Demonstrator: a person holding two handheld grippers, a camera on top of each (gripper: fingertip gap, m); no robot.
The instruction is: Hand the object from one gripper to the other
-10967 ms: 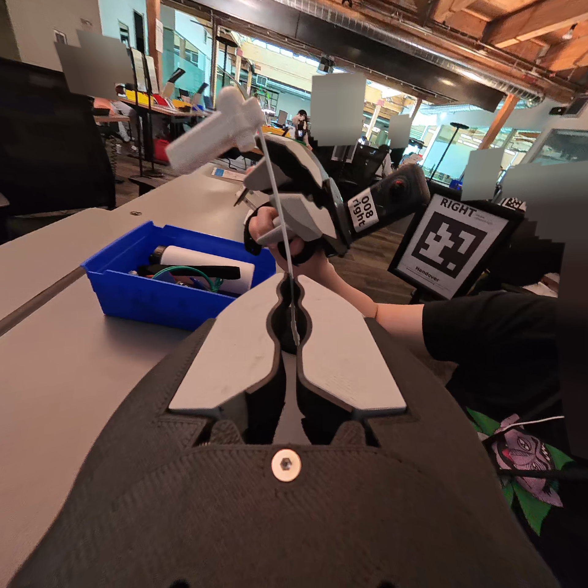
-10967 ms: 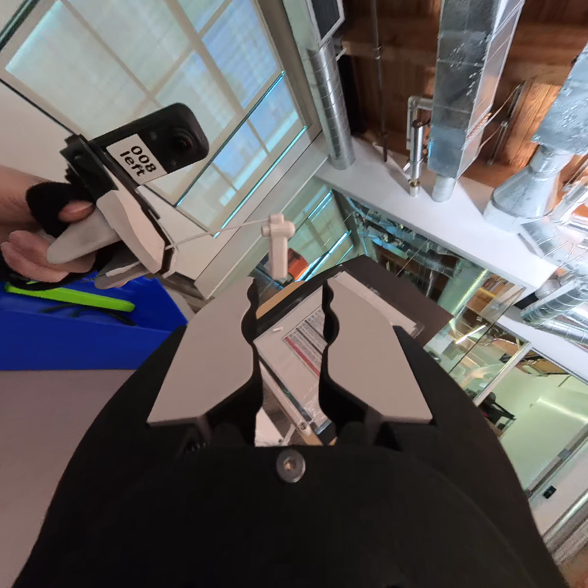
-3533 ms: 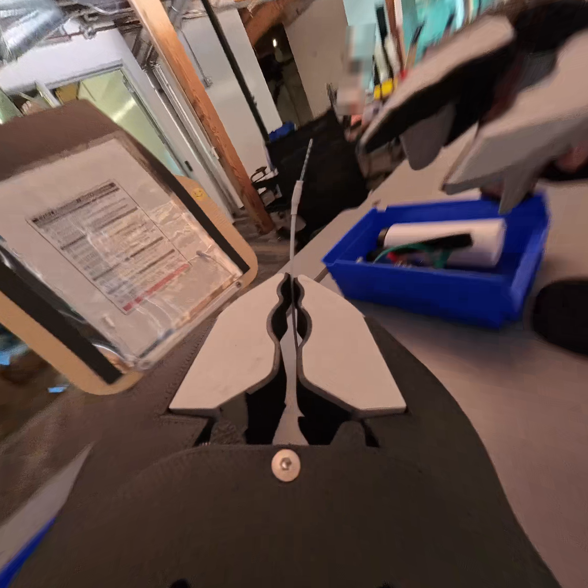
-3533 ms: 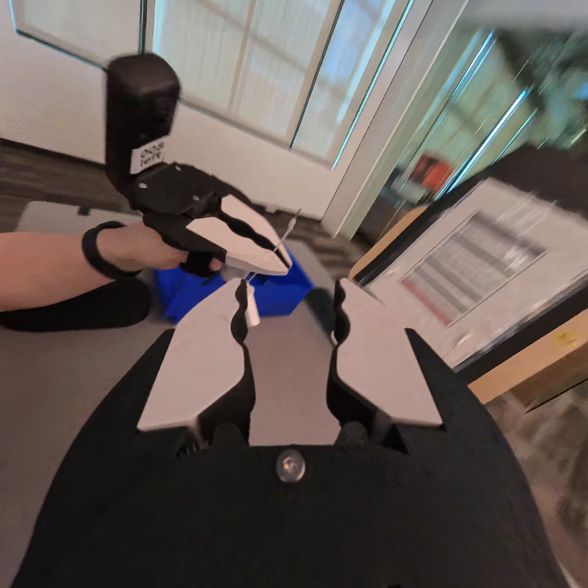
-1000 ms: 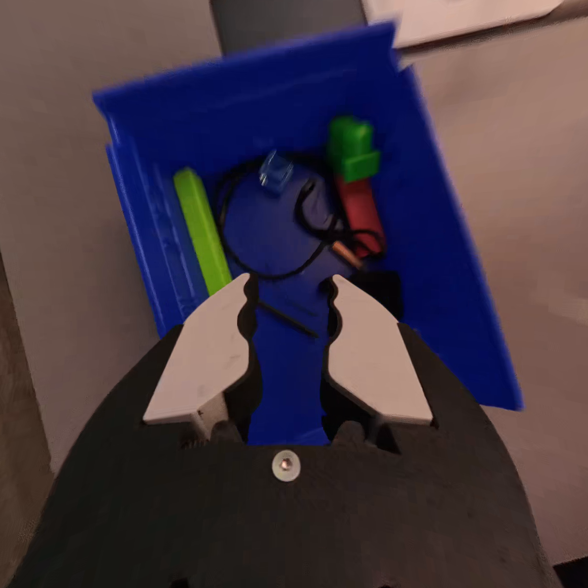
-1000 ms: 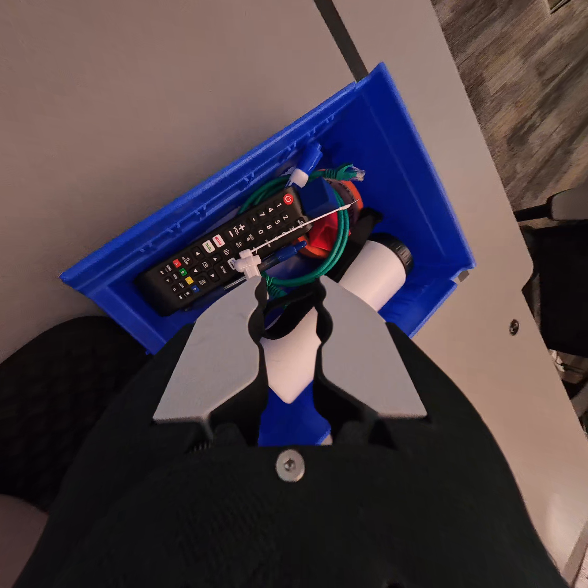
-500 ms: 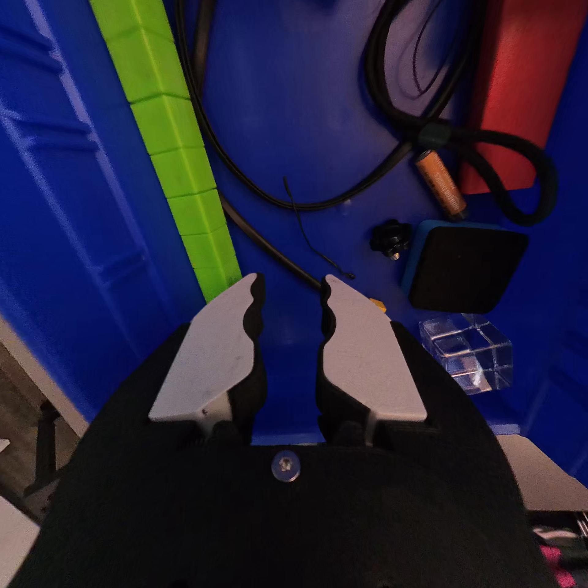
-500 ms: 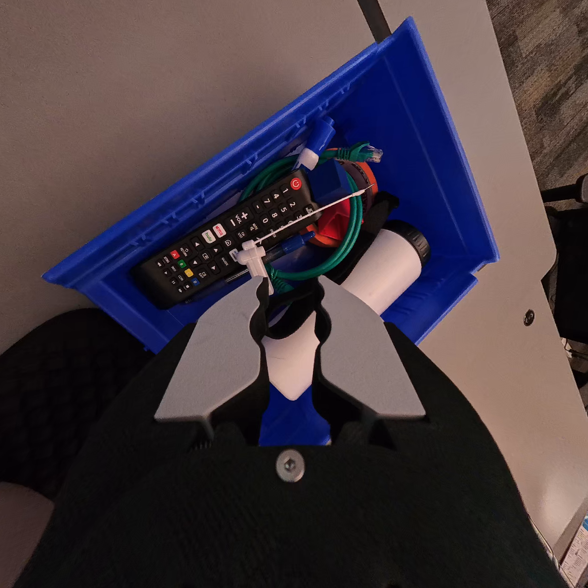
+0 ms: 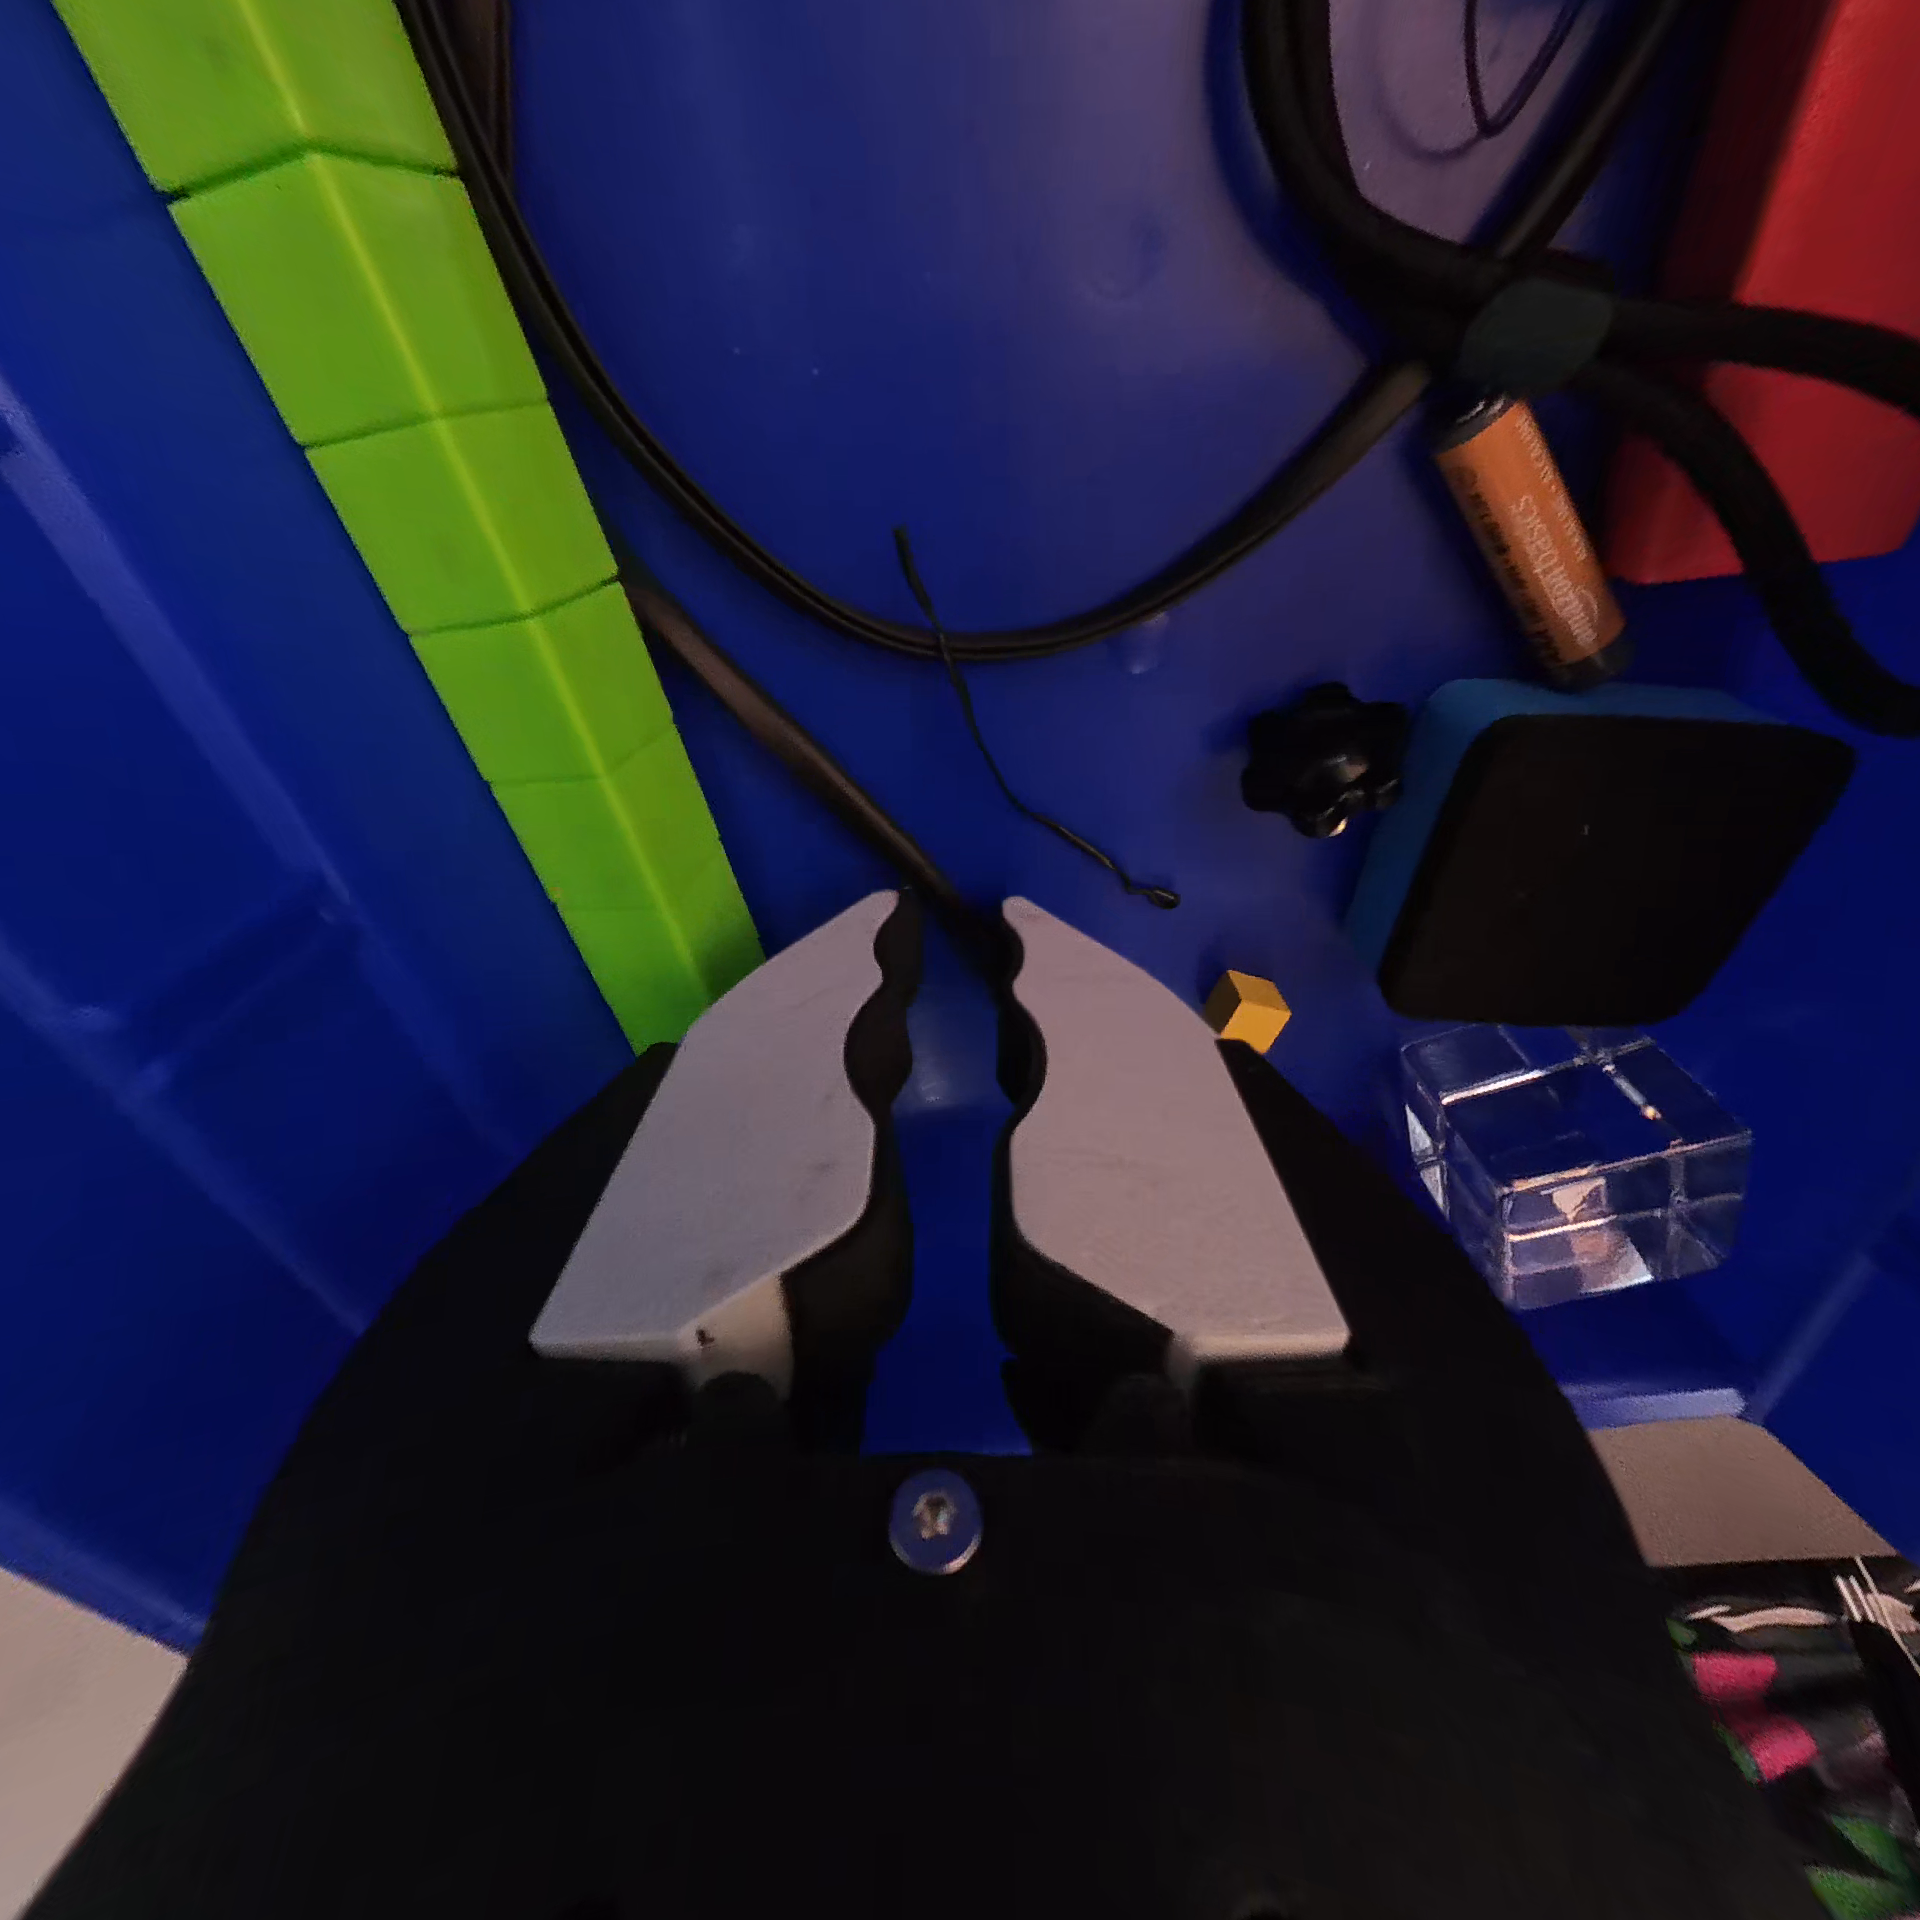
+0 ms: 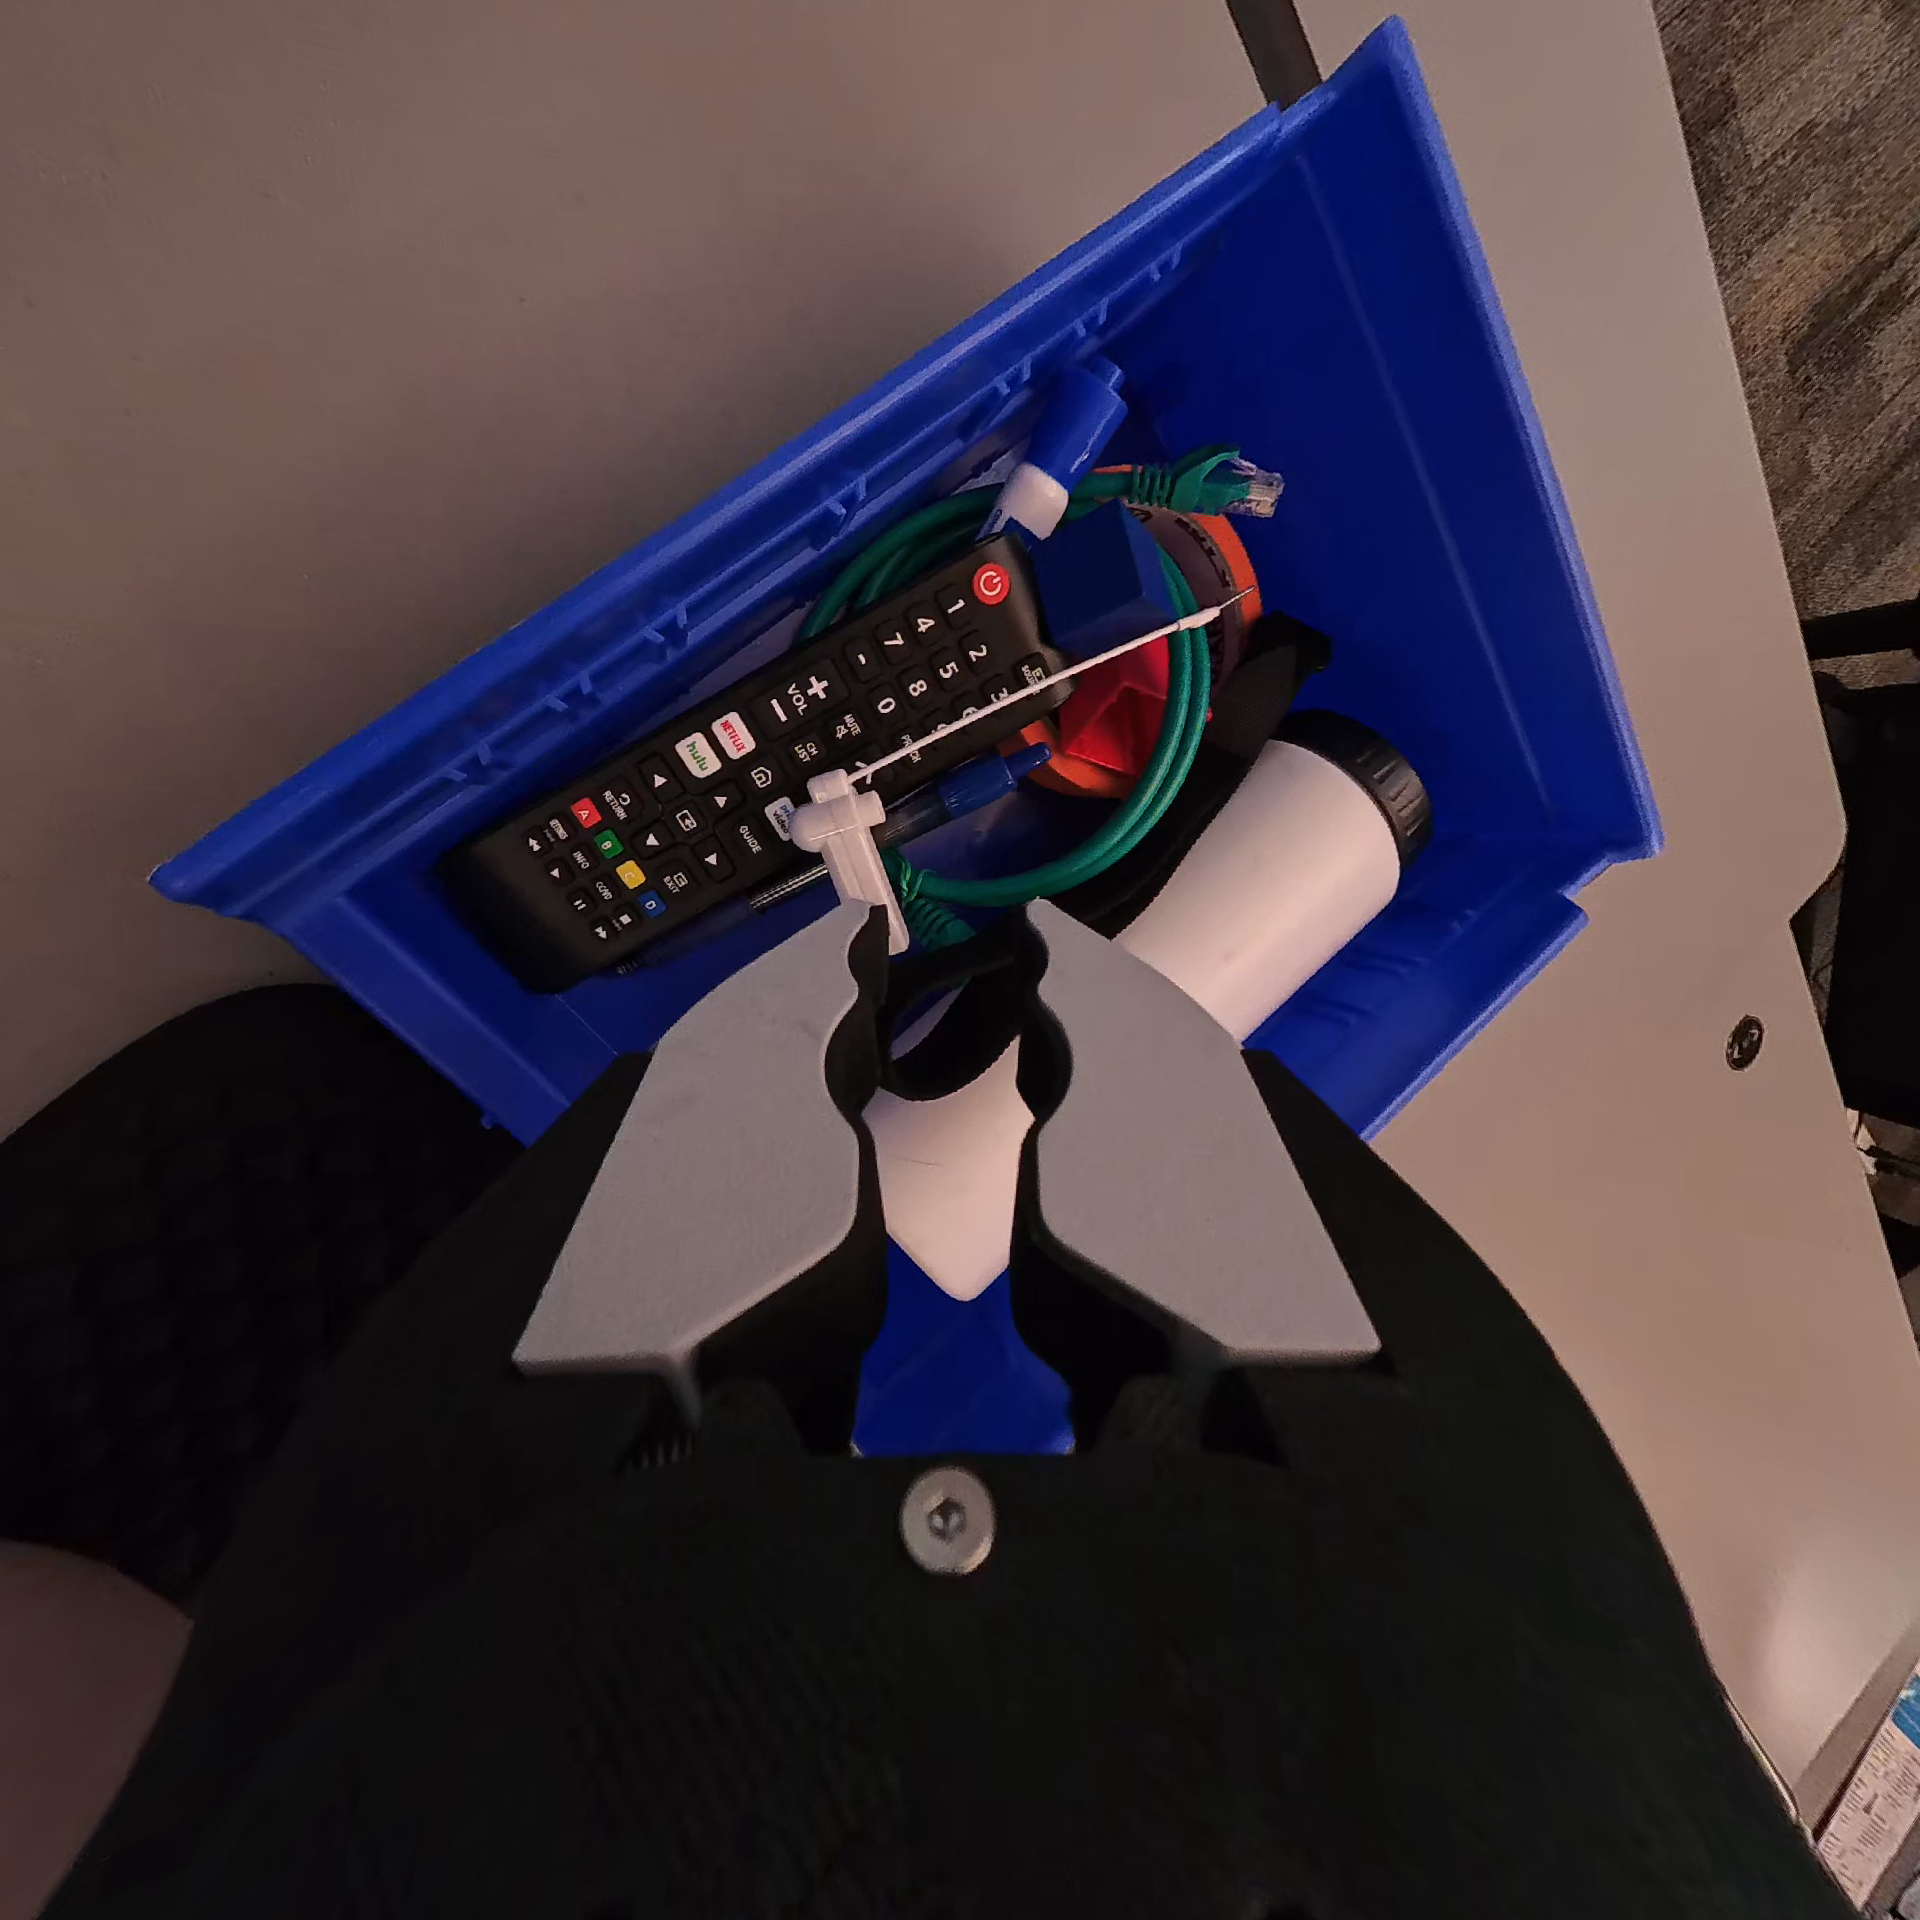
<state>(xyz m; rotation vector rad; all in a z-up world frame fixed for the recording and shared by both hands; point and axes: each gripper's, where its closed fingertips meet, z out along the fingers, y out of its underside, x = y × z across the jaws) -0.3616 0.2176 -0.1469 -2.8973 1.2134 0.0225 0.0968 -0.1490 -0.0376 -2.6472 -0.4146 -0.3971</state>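
Observation:
The white tag with its thin pin [image 10: 847, 831] lies on a black remote [image 10: 748, 758] inside a blue bin [image 10: 1455, 520]. My right gripper [image 10: 956, 920] hovers just above that bin, open and empty, its left fingertip close to the tag's head. My left gripper [image 9: 956, 906] is low inside another blue bin [image 9: 208, 727], its jaws a narrow gap apart. The end of a black cable [image 9: 790, 582] lies between its fingertips; I see no grip on it.
The right bin also holds a green cable [image 10: 1184, 748], a white bottle [image 10: 1278, 883] and red parts. The left bin holds a green block strip [image 9: 447, 499], thin wire [image 9: 987, 758], battery [image 9: 1527, 540], black pad [image 9: 1600, 862], clear cube [image 9: 1579, 1174] and yellow cube [image 9: 1247, 1006]. Left tips to right tips: about 60 cm. To reach the black remote [image 10: 748, 758] in a straight line is about 8 cm for my right fingers, about 55 cm for my left.
My left gripper has gone down into its bin and its jaws have narrowed around the cable end. My right gripper has moved slightly closer to its bin; the tag stays on the remote.

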